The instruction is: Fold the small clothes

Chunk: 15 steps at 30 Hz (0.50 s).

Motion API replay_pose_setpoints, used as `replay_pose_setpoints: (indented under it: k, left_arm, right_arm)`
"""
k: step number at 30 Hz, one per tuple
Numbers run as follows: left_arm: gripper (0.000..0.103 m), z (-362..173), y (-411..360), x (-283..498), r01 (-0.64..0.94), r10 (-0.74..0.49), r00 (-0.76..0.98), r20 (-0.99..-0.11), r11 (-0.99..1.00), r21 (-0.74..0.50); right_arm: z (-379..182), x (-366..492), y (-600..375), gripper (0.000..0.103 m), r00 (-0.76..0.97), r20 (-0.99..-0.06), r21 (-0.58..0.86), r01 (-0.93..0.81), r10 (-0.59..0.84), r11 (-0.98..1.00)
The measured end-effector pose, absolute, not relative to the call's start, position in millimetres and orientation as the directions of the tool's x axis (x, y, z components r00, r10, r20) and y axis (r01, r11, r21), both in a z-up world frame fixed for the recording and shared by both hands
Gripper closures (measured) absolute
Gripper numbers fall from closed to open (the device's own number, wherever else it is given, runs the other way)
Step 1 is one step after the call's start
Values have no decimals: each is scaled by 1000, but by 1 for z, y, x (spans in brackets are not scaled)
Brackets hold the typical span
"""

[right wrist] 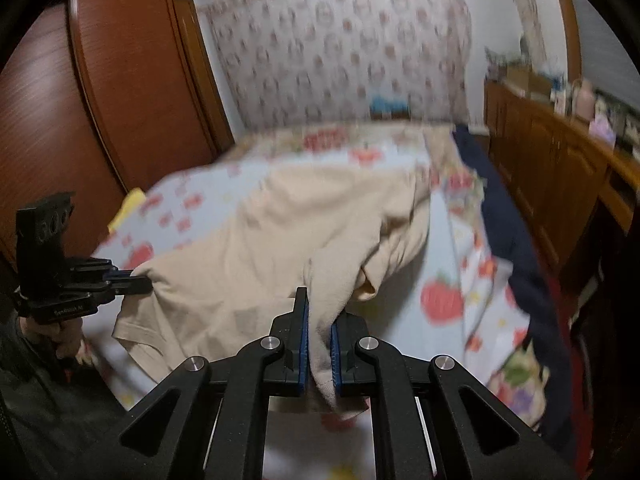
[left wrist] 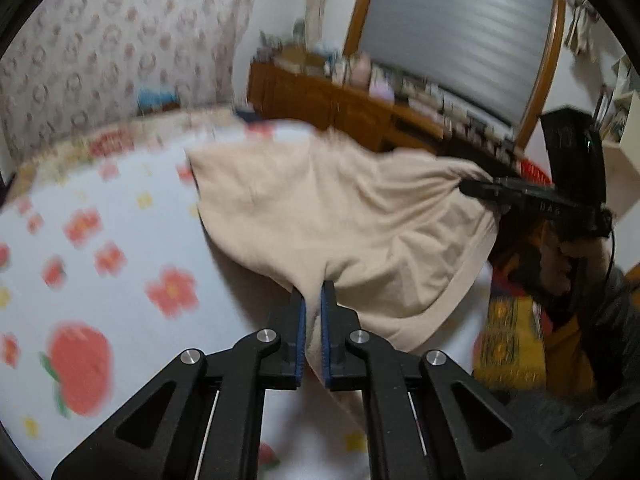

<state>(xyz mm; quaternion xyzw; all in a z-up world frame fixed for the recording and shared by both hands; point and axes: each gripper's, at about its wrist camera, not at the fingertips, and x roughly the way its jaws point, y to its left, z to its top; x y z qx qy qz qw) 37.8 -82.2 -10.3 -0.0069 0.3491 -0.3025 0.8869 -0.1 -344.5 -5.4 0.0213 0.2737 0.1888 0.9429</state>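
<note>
Through my left wrist camera, my left hand-held gripper (left wrist: 313, 292) is clamped on an edge of the beige garment (left wrist: 340, 216), the blue pads (left wrist: 302, 332) pinching a fold of its cloth between them. The garment hangs stretched across the middle of the view, lifted off the bed sheet (left wrist: 120, 240) at my end, with its ribbed hem running down the right side. Its far corner is pinched by my right hand-held gripper (left wrist: 466, 188), which comes in from the right edge with my hand (left wrist: 568, 248) wrapped round its handle below. The sheet is white with red flowers and strawberries (all rather blurred). Behind the bed are a patterned hanging (left wrist: 120, 52) on the wall, a wooden cabinet (left wrist: 320, 100) crowded with small items, and a shuttered window (left wrist: 460, 28) in a wooden frame.

Through my right wrist camera, my right hand-held gripper (right wrist: 320, 312) is closed on a bunched edge of the same garment (right wrist: 300, 224), cloth filling the gap between the pads and spilling out beneath them. The garment spreads away over the bed, with a short sleeve drooping just right of my fingers. At the left edge my left hand-held gripper (right wrist: 146, 280) grips the other corner. A wooden wardrobe (right wrist: 120, 80) stands at left, and dark blue bedding (right wrist: 516, 220) lies along the right side of the sheet (right wrist: 460, 272).
</note>
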Motion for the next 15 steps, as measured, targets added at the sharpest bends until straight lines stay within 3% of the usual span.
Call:
replay_pose_setpoints:
  k: [9, 15]
  left_arm:
    - [96, 132, -35, 41, 518, -542, 737, -404, 837, -177]
    - [96, 175, -2, 53, 465, -491, 799, -348, 870, -163]
  right_arm:
    - [108, -17, -337, 95, 855, -289, 79, -426, 430, 901]
    - [163, -10, -326, 95, 860, -217, 44, -463, 461, 885]
